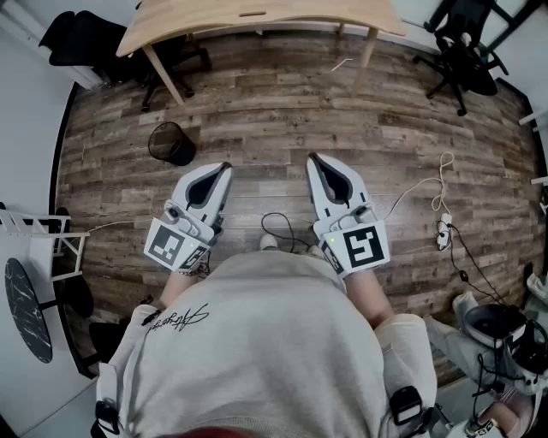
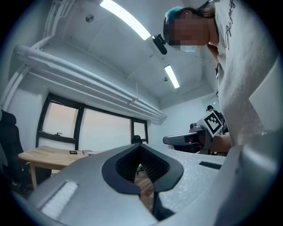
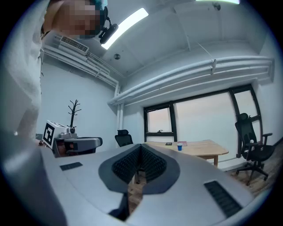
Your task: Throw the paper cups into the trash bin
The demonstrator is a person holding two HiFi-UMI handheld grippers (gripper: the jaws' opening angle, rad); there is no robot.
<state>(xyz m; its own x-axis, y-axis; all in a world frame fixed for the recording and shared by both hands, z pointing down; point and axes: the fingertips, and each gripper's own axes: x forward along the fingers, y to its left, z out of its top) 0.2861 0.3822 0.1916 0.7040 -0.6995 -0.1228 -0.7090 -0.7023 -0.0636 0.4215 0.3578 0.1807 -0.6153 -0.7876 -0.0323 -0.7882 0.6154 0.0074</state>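
Observation:
A small blue cup stands on the wooden table across the room, beside a flat pink item. The black mesh trash bin stands on the floor ahead and left of my left gripper. My right gripper is level with it, and both are held in front of the body, pointing at the table. The left gripper is shut with nothing in it. The right gripper is likewise shut and empty. Each gripper shows in the other's view.
Office chairs stand at the far left and far right of the table. A white cable and a power strip lie on the wood floor to the right. A coat rack stands by the wall.

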